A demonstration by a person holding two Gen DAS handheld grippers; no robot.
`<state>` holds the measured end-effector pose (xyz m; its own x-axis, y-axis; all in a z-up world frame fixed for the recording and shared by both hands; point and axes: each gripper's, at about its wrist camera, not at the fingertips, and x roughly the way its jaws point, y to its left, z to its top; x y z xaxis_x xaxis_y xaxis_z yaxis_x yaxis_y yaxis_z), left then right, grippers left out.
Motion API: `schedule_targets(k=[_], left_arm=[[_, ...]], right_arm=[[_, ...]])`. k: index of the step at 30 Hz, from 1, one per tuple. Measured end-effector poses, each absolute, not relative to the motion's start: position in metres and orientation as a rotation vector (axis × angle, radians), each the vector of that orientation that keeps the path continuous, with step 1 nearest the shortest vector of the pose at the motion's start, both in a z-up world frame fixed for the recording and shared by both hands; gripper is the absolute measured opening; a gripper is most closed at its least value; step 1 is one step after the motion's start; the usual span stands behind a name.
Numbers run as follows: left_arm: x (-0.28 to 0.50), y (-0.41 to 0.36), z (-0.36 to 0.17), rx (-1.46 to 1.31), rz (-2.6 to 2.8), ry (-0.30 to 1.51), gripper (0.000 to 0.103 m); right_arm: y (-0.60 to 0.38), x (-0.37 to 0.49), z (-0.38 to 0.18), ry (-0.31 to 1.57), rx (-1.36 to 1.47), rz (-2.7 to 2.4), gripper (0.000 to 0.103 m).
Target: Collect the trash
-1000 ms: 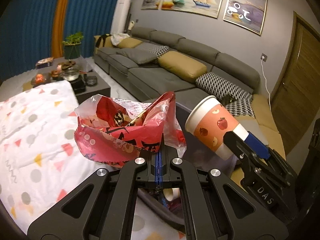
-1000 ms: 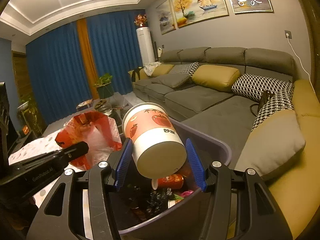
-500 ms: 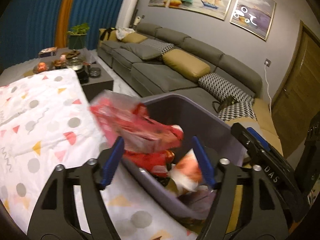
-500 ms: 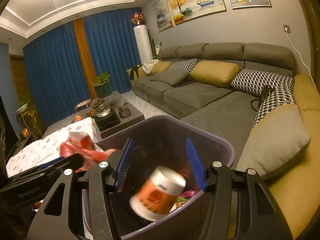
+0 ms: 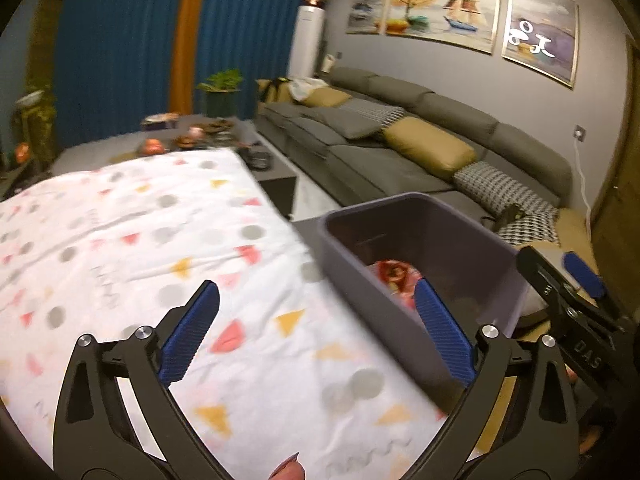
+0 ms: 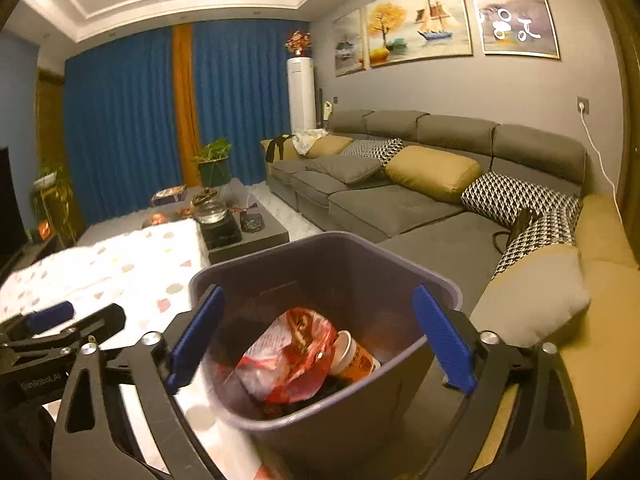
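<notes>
- Left gripper [image 5: 316,334]: jaws opening, spread wide, nothing between the blue pads; it hangs above the spotted cloth, its right-hand finger over the near edge of the bin
- Right gripper [image 6: 318,338]: jaws opening, spread wide, nothing pinched; the open bin sits framed between its two fingers, below them
- Each gripper shows in the other's view: the right one at the right edge of the left view, the left one low at the left edge of the right view
- Bin [image 6: 400,256]: grey-purple plastic, rounded rectangular rim, upright, standing between the cloth-covered table and the sofa
- Red plastic bag [image 6: 296,354]: crumpled, red and clear, lying inside the bin on top of darker rubbish; in the left view only a red corner shows over the bin wall [image 5: 394,276]
- Paper cup [image 6: 354,358]: orange and white, lying on its side in the bin, touching the right side of the bag, mouth towards the bag
- Cloth [image 5: 140,240]: white with grey dots and red and yellow triangles, spread over a table just beside the bin
- Low dark table [image 6: 256,236]: beyond the cloth, carrying a glass kettle [image 6: 208,210] and small dishes
- Sofa [image 6: 400,200]: grey, L-shaped, with mustard and black-and-white cushions, behind and to the right of the bin
- Blue curtains [image 6: 128,120] with one orange strip, a potted plant [image 6: 214,164] in front
</notes>
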<state>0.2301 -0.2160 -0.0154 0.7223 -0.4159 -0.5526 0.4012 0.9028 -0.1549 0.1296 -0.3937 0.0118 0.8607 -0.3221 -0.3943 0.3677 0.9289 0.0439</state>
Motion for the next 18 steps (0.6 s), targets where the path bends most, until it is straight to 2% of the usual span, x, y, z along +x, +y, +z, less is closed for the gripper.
schedule_targets(k=[5, 18], left_arm=[[0.201, -0.184, -0.010, 0.004, -0.353, 0.582, 0.097], [0.125, -0.114, 0.004, -0.027, -0.268, 0.535, 0.097]], right_arm=[[-0.362, 0.110, 0.015, 0.377, 0.065, -0.360, 0.097], [-0.308, 0.037, 0.022, 0.342, 0.134, -0.335, 0.097]])
